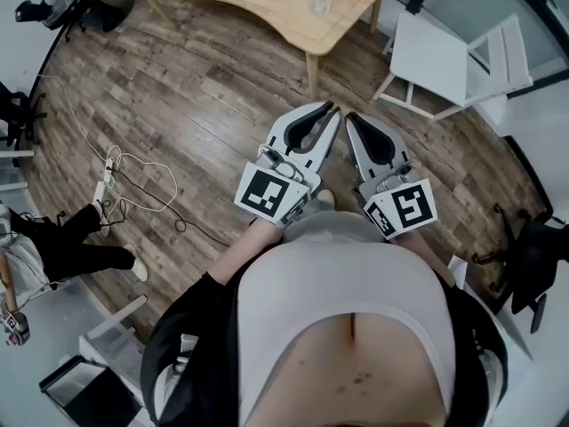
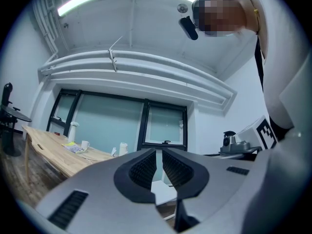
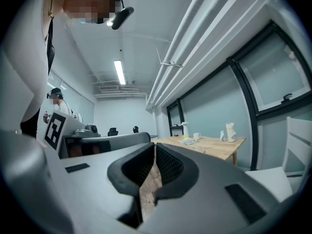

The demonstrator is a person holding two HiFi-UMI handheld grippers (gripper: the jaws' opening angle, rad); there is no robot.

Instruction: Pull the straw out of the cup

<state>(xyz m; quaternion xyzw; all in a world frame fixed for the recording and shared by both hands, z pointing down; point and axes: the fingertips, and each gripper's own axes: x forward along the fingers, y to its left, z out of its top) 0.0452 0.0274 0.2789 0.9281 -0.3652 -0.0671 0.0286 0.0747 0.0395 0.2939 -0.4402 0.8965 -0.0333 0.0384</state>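
Head view, steeply down: left gripper (image 1: 332,110) and right gripper (image 1: 350,117) side by side, tips near each other, aimed at a table (image 1: 267,7), over a floor (image 1: 178,96) of dark, grainy wood planks. Left gripper view: jaws closed, ribbed black pads (image 2: 146,169) almost tip to tip with only a sliver between, holding nothing, touching nothing. Right gripper view: likewise closed, tips met, empty, with floor planks showing through the slot behind the tips. Smooth matte grey shells on both, curved like a beak, black rubbery rims round the pads, and a white cube (image 1: 271,194) with a black square marker at the back of each. Pale wood table, rounded edge, slim legs. On it, well apart from both grippers, a tall pale cup (image 3: 229,131) near the end, then a white mug (image 3: 196,136) and a slim white bottle (image 3: 185,129) further along. Straw too small to tell. Beside the table a white slatted chair (image 1: 444,60). On the floor to the left, a thin looped cable (image 1: 133,176).
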